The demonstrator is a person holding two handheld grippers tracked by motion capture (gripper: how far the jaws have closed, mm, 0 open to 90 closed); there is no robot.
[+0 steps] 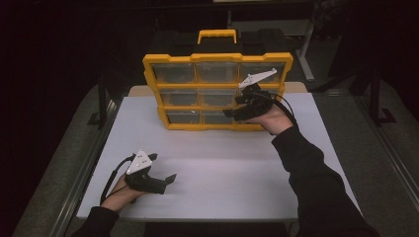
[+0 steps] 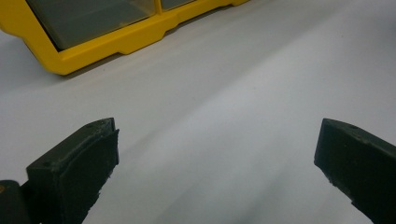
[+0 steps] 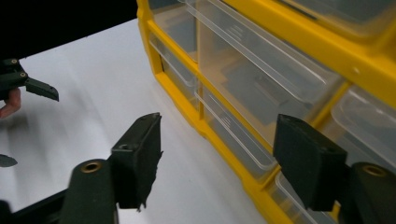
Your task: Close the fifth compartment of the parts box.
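- Centrally, in the upper middle of the high view, a yellow organizer [image 1: 217,91] with a black and yellow carry handle stands upright on the white table [image 1: 222,173], its rows of clear drawers facing the person.
- At the right of that frame, the right gripper [image 1: 228,113] is held level against the lower right of the organizer's front, its jaw tips pointing toward the left of the picture, by the bottom row of drawers.
- Its claw is spread: in the right gripper view the two black pads stand well apart with nothing between them, the right-hand pad in front of a clear drawer [image 3: 243,135] low in the frame, the left-hand pad over bare table.
- Whether either pad touches the drawer front cannot be told.
- Lower left in the high view, the left gripper [image 1: 165,177] sits low over the table, well apart from the organizer, a hand wrapped round its body.
- Its claw is spread too: the left gripper view shows both pads wide apart over bare white table, the organizer's yellow bottom edge [image 2: 116,44] crossing the upper left of that frame.
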